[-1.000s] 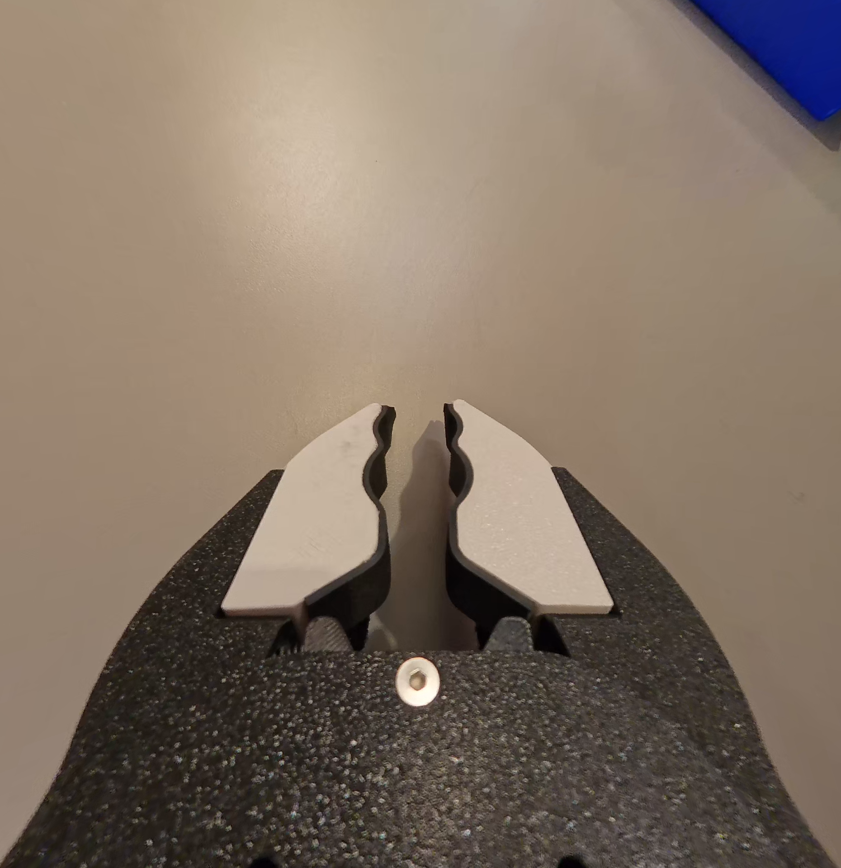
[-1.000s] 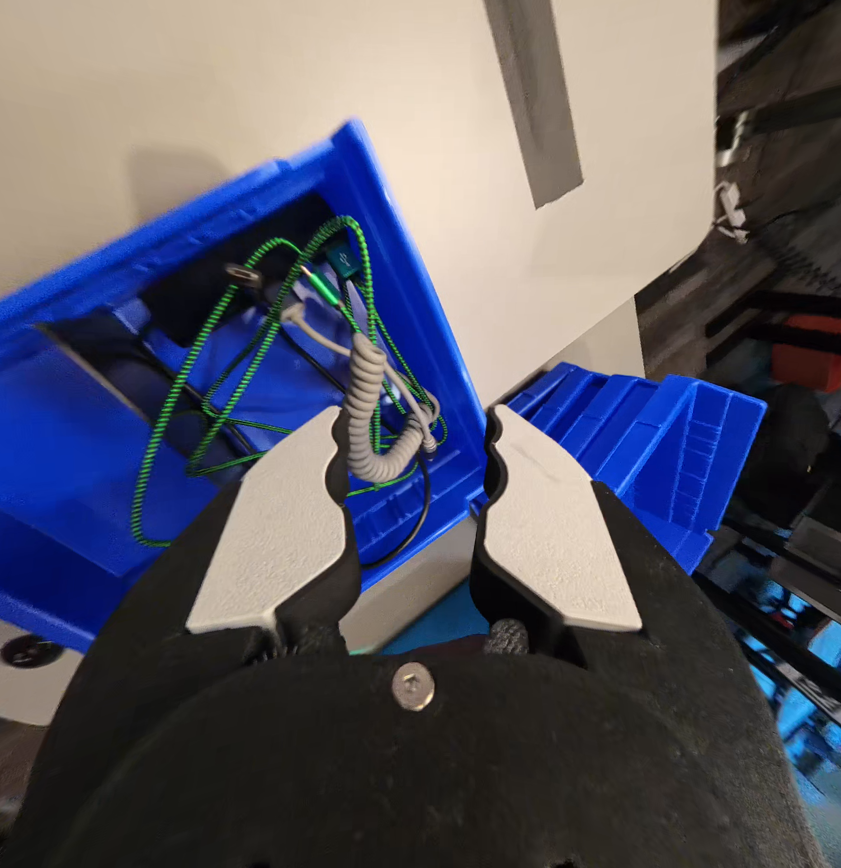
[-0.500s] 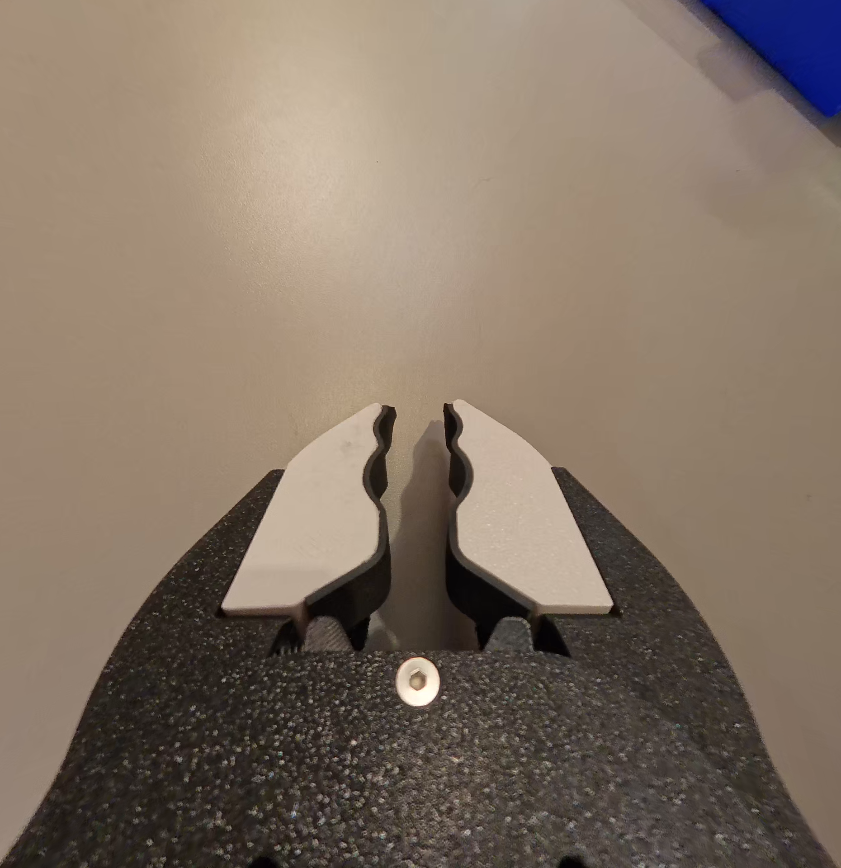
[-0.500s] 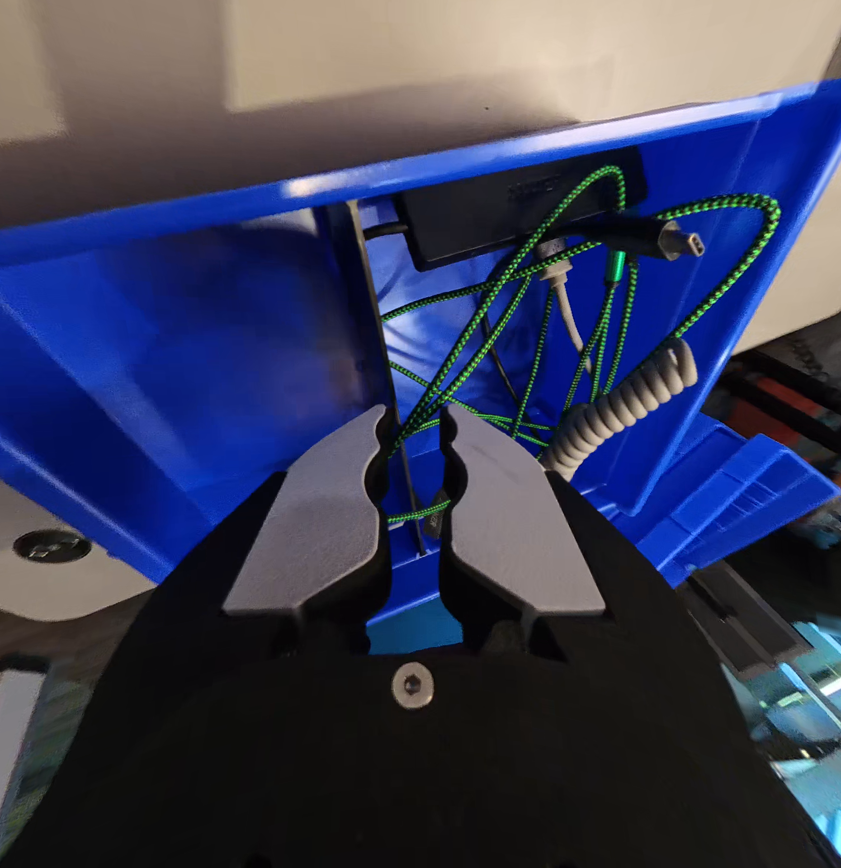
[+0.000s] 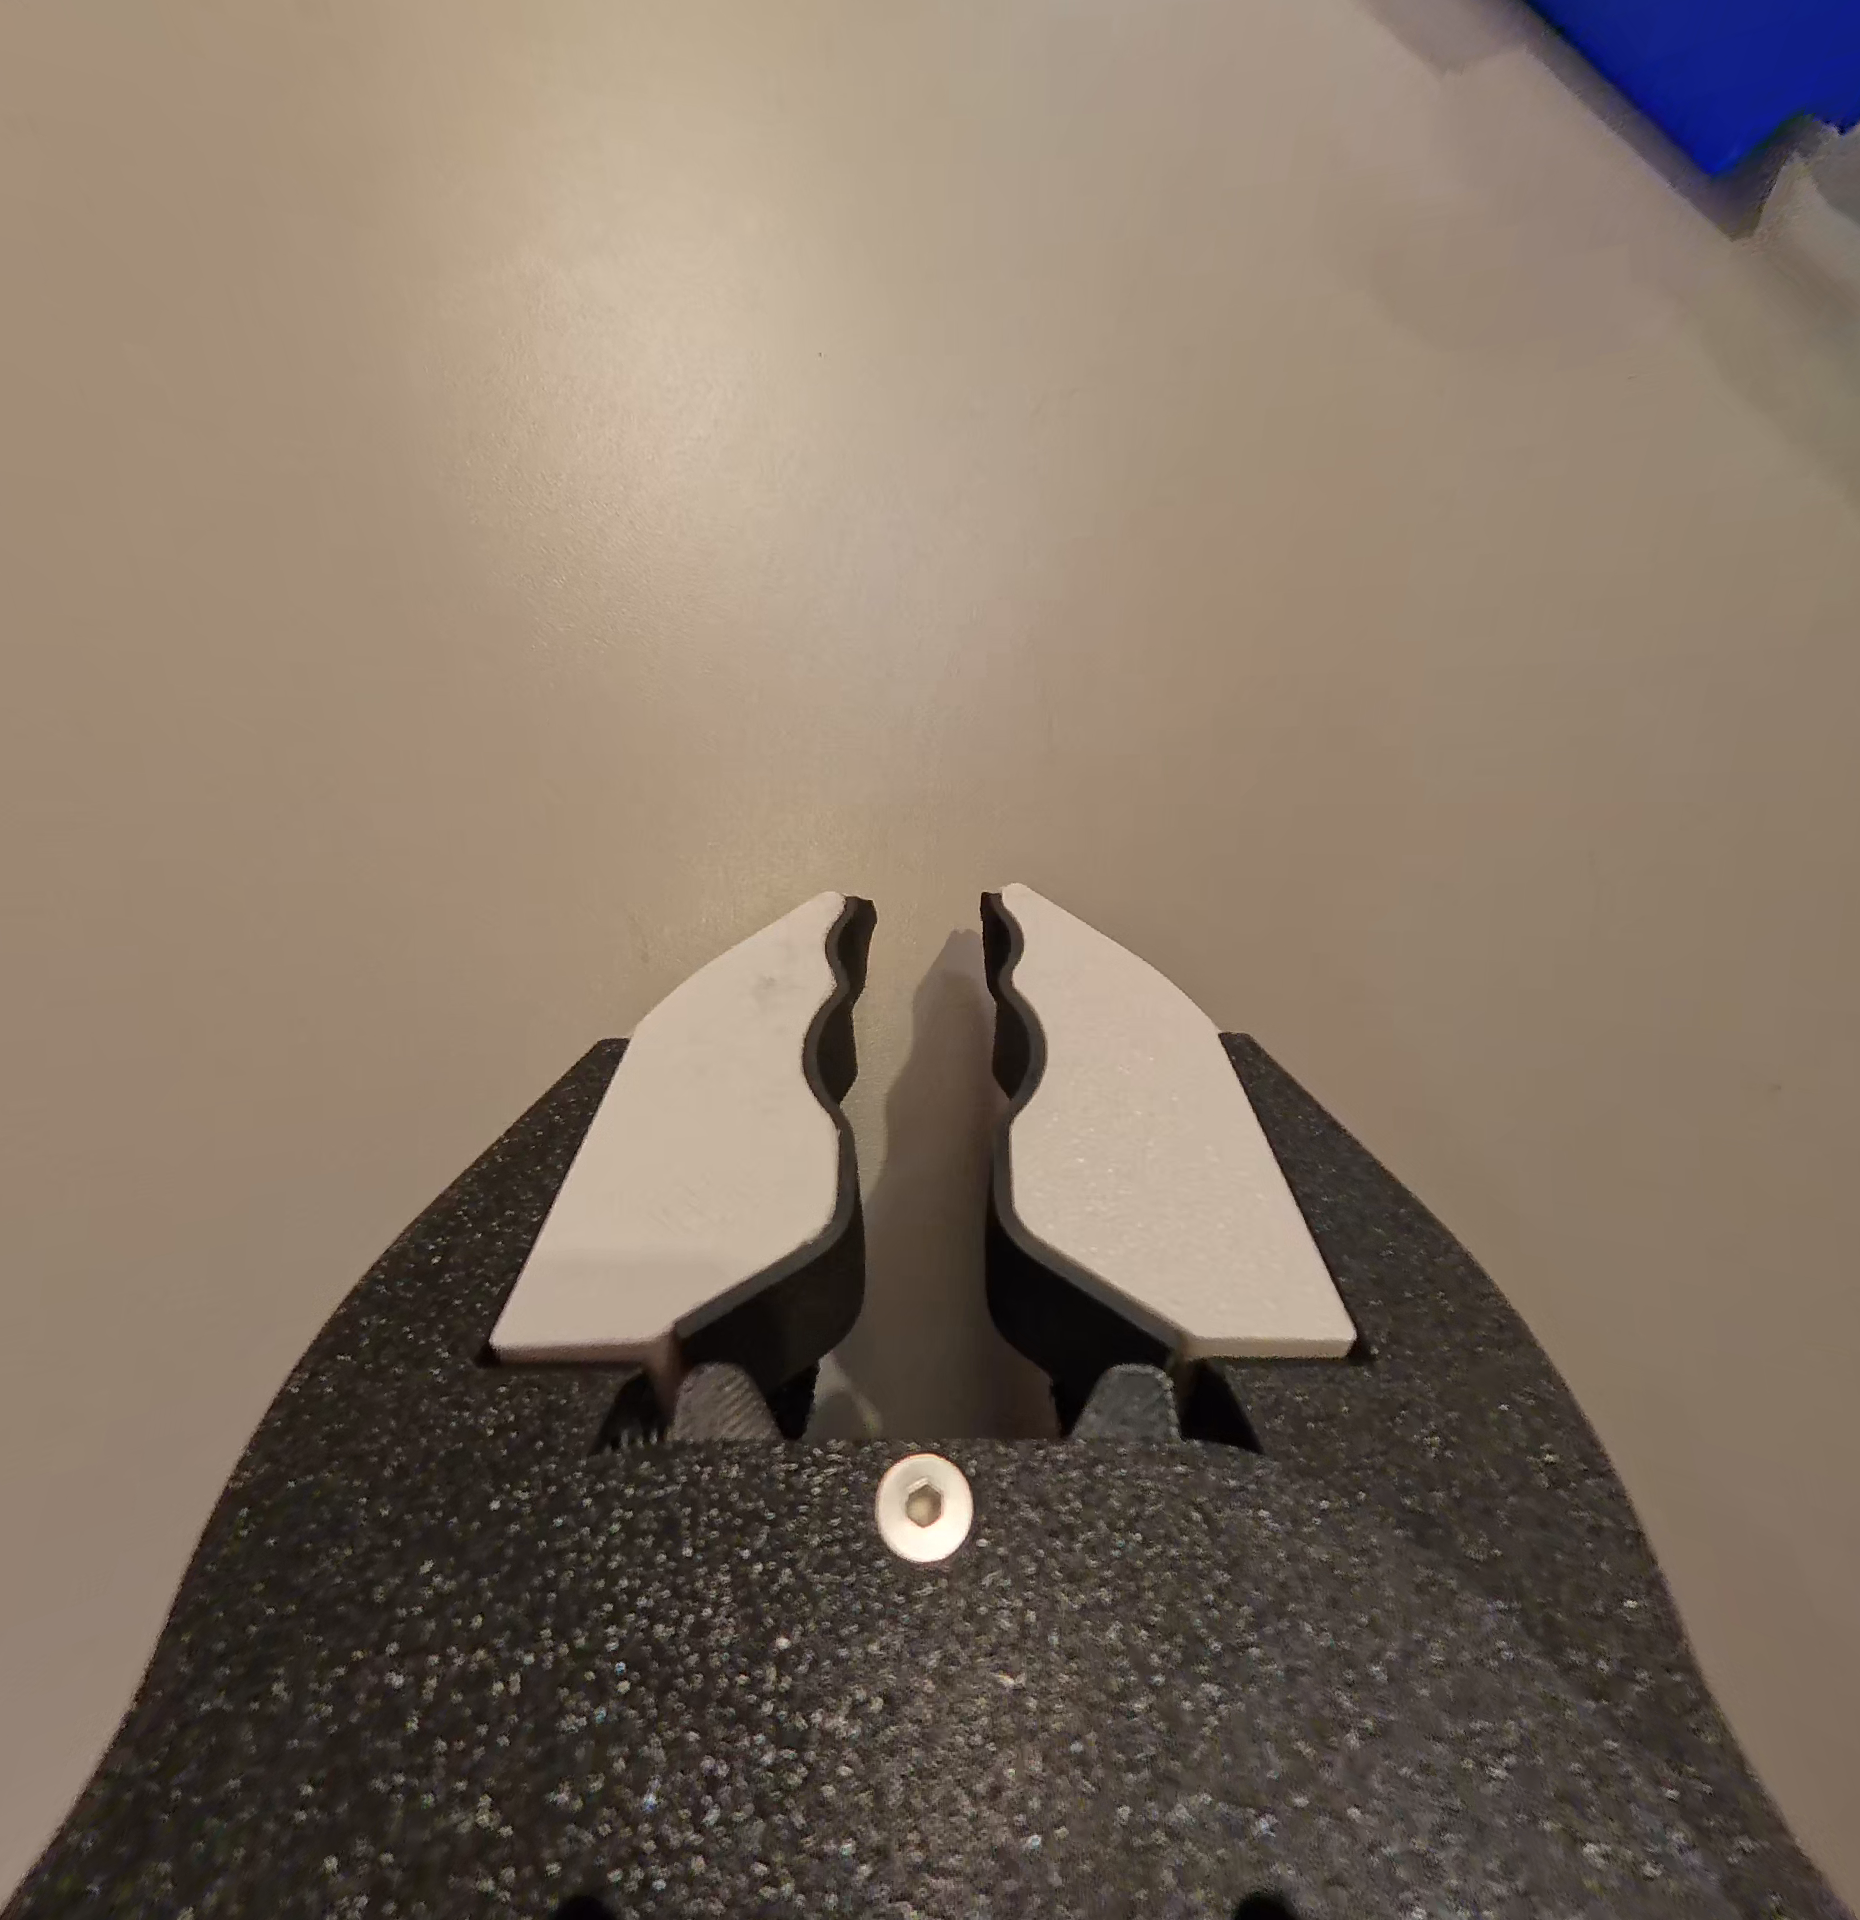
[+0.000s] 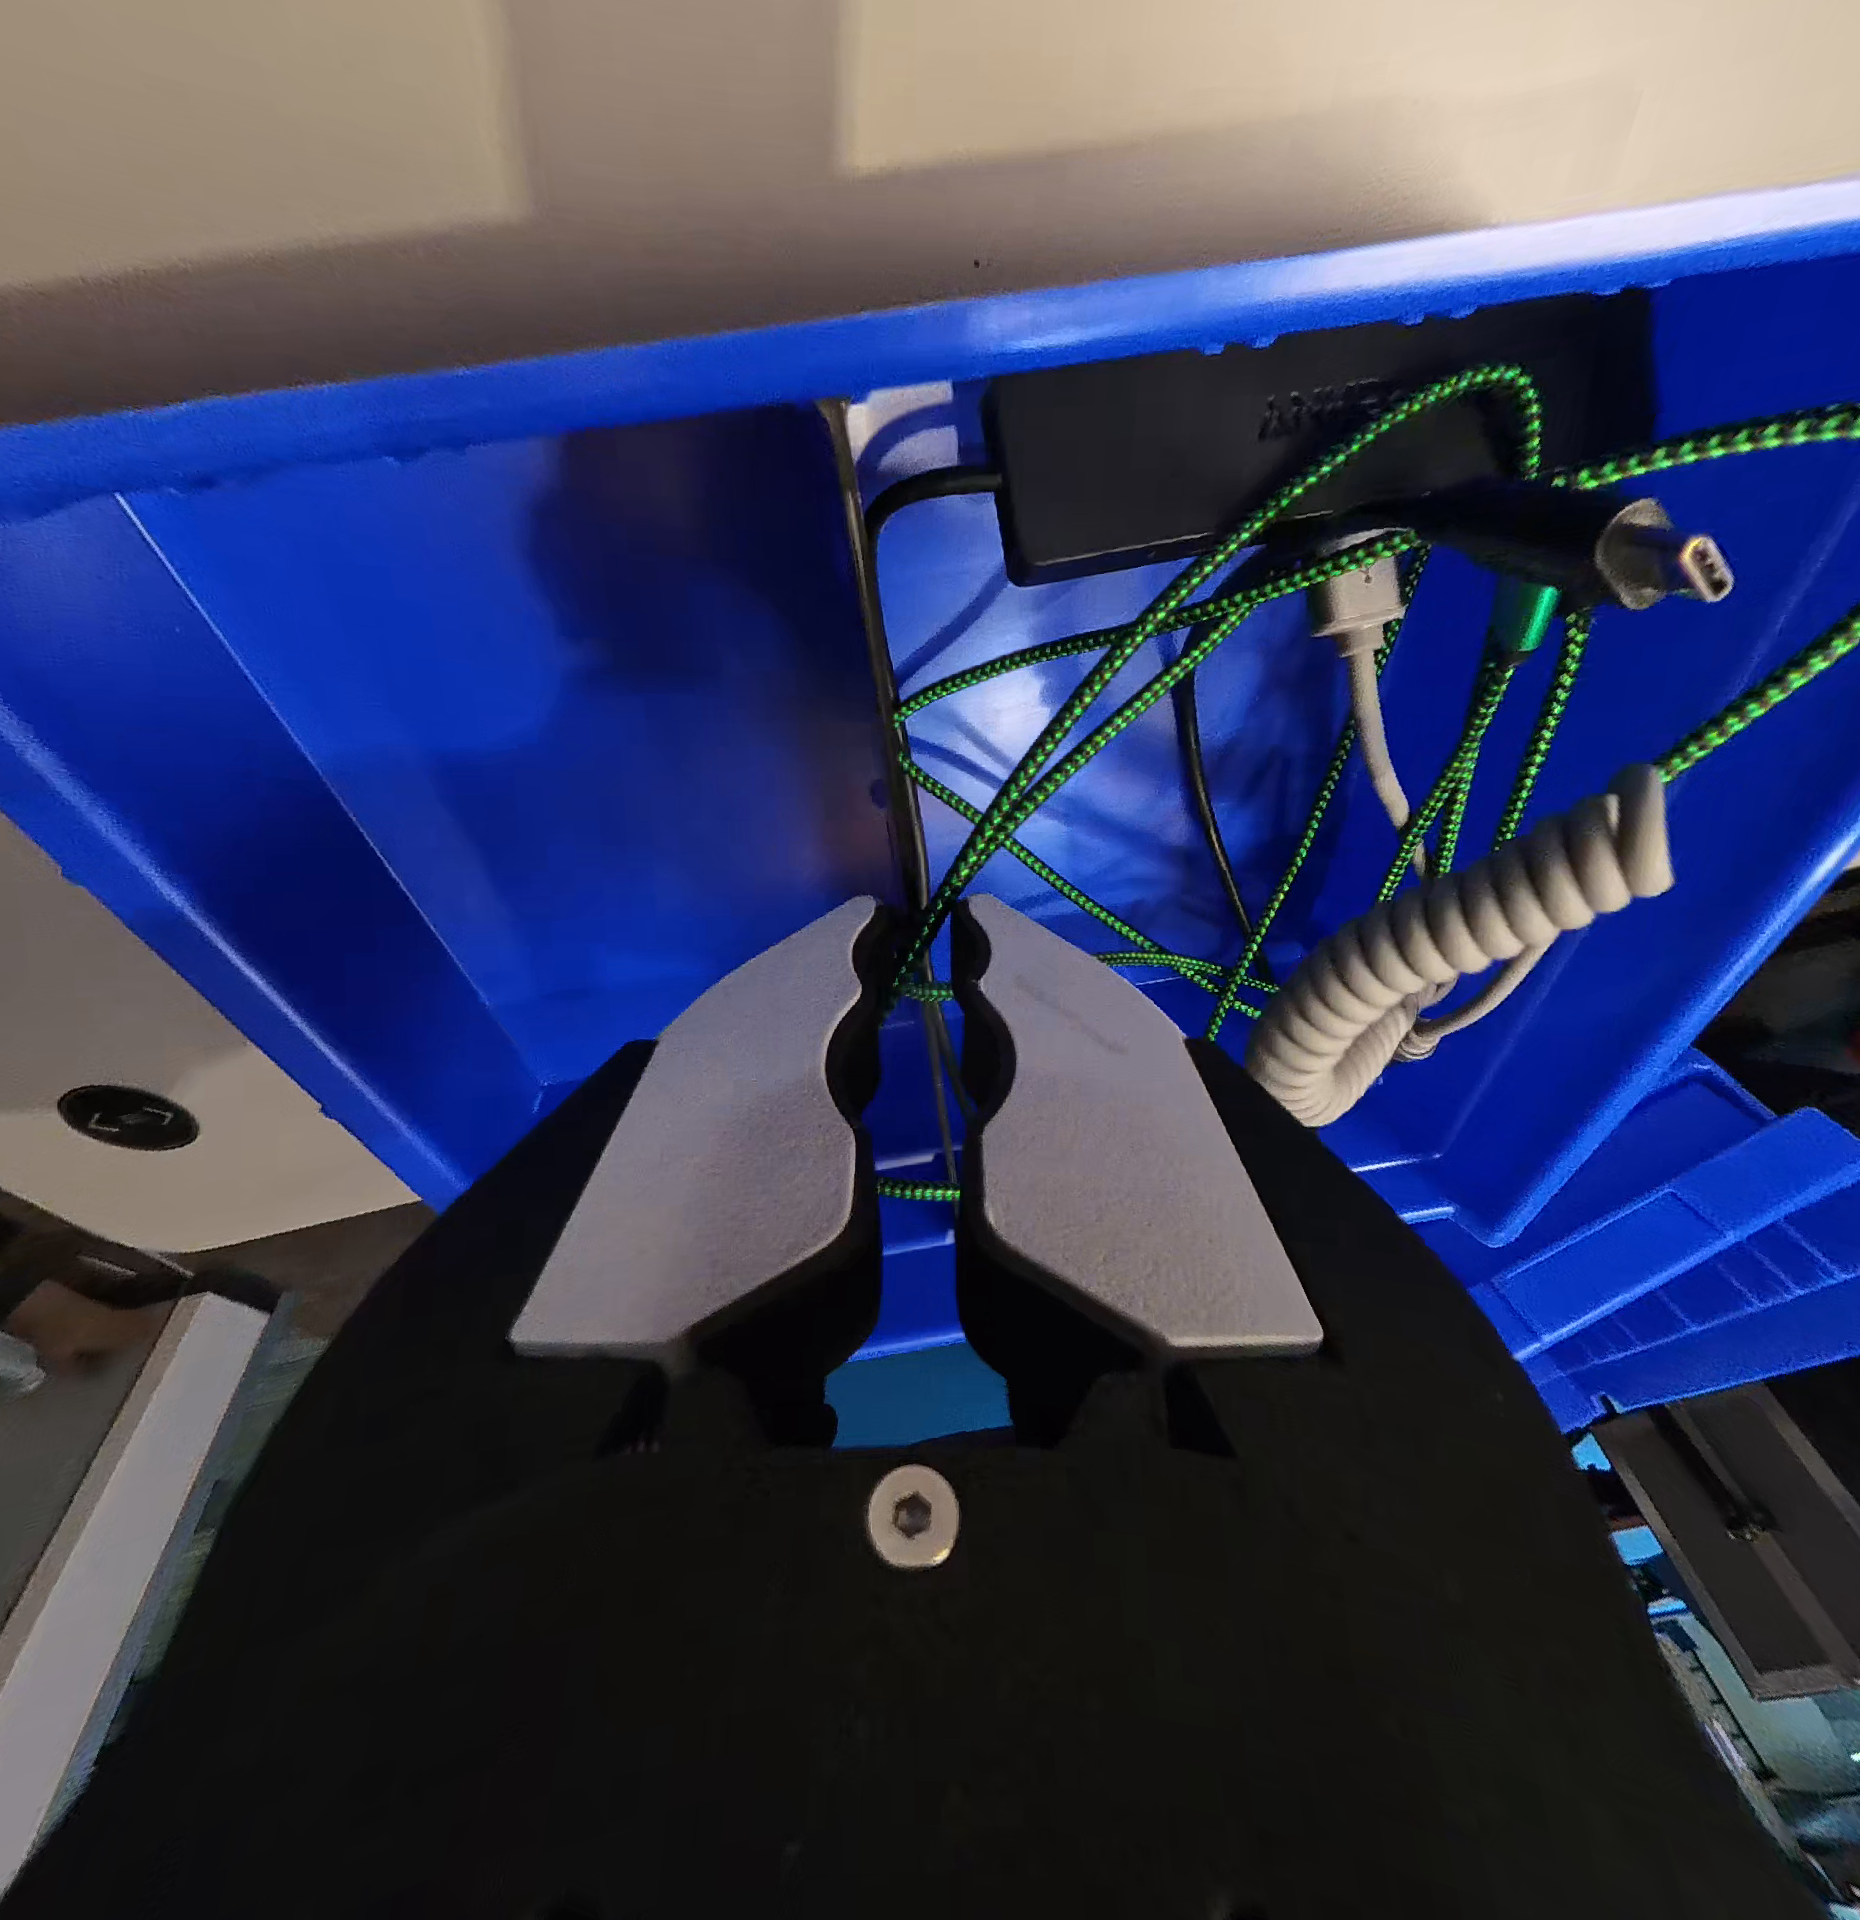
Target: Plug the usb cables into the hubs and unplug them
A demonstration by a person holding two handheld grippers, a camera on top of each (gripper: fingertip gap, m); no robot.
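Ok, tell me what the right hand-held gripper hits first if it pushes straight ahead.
Probably the green braided cable crossing right at the tips of the right hand-held gripper, along with a thin dark cable there. Past them is the blue bin's inner wall. Whether the tips already touch the strands is unclear.

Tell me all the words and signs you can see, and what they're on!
Black hub in the blue bin: raised lettering, blurred and partly crossed by a green cable; not readable.
Round black disc on the table: a pale angular sign, no letters I can make out.
Left wrist view: no writing at all.
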